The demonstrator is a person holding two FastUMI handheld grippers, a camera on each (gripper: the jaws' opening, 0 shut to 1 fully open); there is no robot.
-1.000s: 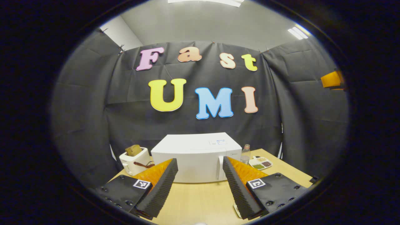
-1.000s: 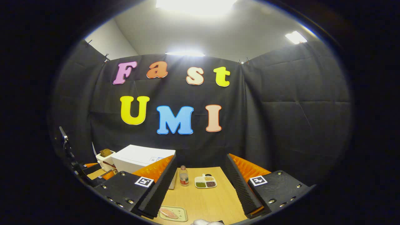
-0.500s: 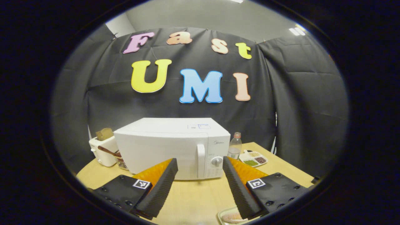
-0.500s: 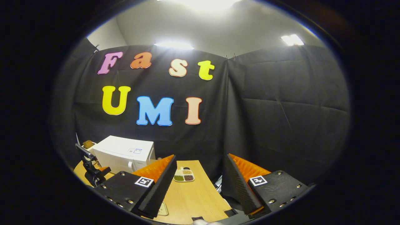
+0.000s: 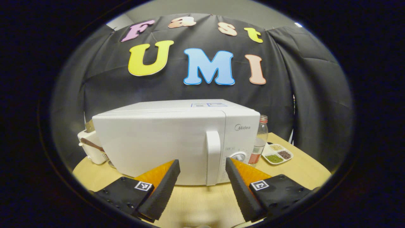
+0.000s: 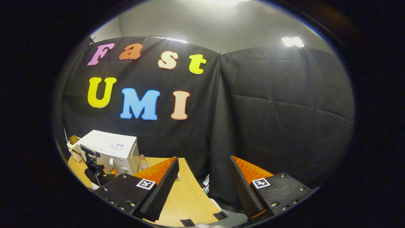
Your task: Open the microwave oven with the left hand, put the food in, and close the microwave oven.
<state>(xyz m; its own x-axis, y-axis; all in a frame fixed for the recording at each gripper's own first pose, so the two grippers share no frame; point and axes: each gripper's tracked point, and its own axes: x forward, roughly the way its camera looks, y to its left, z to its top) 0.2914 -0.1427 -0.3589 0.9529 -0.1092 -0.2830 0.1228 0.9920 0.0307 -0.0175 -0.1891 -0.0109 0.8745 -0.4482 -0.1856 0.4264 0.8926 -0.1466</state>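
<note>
Tabletop point(image 5: 196, 202): microwave point(image 5: 177, 139) door faces claw point(image 5: 202, 182).

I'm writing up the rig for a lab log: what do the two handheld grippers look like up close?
The left gripper and the right gripper look alike: two wedge-shaped fingers with ridged inner faces, mounted on flat black textured blocks fastened with round screws. Each block carries a small square black-and-white marker tag. In the right gripper view the left gripper also appears as a dark mount with a thin cable beside the white box-shaped microwave oven.
</note>
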